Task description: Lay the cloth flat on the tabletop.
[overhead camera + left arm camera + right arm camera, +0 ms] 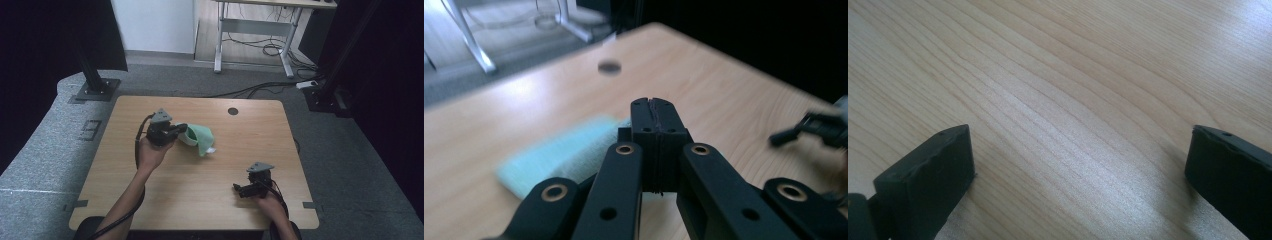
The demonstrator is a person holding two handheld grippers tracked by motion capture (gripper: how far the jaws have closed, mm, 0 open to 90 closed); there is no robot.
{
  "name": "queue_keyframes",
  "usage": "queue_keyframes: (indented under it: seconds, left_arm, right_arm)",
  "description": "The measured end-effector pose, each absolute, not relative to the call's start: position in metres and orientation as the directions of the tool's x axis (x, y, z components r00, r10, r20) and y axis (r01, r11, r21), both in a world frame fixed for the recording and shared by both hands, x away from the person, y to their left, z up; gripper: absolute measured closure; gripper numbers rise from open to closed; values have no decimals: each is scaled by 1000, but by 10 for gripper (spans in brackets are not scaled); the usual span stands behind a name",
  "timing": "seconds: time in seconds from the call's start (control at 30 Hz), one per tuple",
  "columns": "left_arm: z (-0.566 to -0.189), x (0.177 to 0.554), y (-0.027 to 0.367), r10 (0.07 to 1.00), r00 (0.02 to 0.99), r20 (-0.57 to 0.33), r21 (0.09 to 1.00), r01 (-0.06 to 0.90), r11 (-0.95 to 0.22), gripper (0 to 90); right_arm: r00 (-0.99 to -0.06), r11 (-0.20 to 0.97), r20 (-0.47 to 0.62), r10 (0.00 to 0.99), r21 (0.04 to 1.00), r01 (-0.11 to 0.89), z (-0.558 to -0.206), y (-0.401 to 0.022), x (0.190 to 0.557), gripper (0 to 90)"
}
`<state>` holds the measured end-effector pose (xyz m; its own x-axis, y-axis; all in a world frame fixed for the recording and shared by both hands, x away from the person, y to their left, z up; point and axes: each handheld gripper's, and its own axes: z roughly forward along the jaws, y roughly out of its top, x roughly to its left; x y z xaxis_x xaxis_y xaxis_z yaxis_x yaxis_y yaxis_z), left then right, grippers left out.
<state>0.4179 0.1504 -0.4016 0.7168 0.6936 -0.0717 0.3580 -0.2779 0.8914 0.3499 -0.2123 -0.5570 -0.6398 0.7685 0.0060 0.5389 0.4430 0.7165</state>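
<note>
Your left gripper [181,131] is over the left-centre of the table [165,200], with its jaws pressed together. In the left gripper view the two black pads meet flush and only a thin seam shows between them. The high view shows the green cloth [201,138] hanging off the jaw tips, bunched with a fold drooping to the right, so the jaws are pinching it. A small white tag sits at the cloth's lower edge. In the left gripper view the cloth [564,155] is a blurred pale-green patch below and left of the jaws; I can't tell how much of it touches the tabletop.

Your right gripper [245,190] sits near the front right edge of the table, well apart from the cloth. Its jaws are spread wide with bare wood grain between them, and nothing is gripped.

No container is on the table. A dark round cable hole [233,111] sits near the far edge.
</note>
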Motion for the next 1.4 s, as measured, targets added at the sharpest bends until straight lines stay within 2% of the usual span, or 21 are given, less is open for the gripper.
queue_keyframes:
  seconds: [0.1,0.13,0.33,0.37,0.5,0.57,0.63,0.73,0.77,0.83,1.07,1.23,1.4]
  left_arm:
    - [-394,417,161,709,702,-66,897,352,-266,893]
    - [-399,422,172,737,672,-72,884,386,-265,893]
    - [-450,439,202,802,585,-119,800,535,-271,890]
    - [-469,443,207,821,559,-115,767,575,-284,889]
    - [-502,447,215,843,530,-89,704,633,-323,876]
    - [-513,447,216,846,529,-64,678,646,-352,834]
    - [-518,447,216,847,530,-37,661,649,-377,736]
    - [-512,446,218,859,511,-20,676,640,-365,570]
    - [-512,446,218,859,511,-20,676,640,-365,556]
    - [-489,439,223,866,500,-12,715,609,-342,513]
    - [-445,422,211,835,550,-10,779,528,-338,469]
    - [-435,420,189,795,607,-16,784,501,-367,449]
    - [-446,419,163,734,678,-41,775,486,-405,451]
  right_arm:
    - [-639,442,6,770,717,539,-557,-212,350,0]
    - [-638,442,6,770,717,539,-557,-212,350,0]
    - [-639,443,6,769,716,539,-557,-212,350,0]
    - [-639,442,7,769,716,540,-557,-212,350,0]
    - [-639,442,7,769,716,540,-557,-212,350,0]
    - [-639,442,7,770,716,540,-557,-212,350,0]
    - [-639,442,7,769,716,540,-557,-212,350,0]
    - [-639,442,7,769,716,540,-557,-212,350,0]
    - [-639,442,7,769,716,540,-557,-212,350,0]
    - [-639,442,7,769,716,540,-557,-212,350,0]
    - [-638,441,7,770,716,541,-557,-212,350,0]
    - [-639,442,6,770,716,540,-557,-212,350,0]
    - [-639,442,7,769,716,540,-557,-212,350,0]
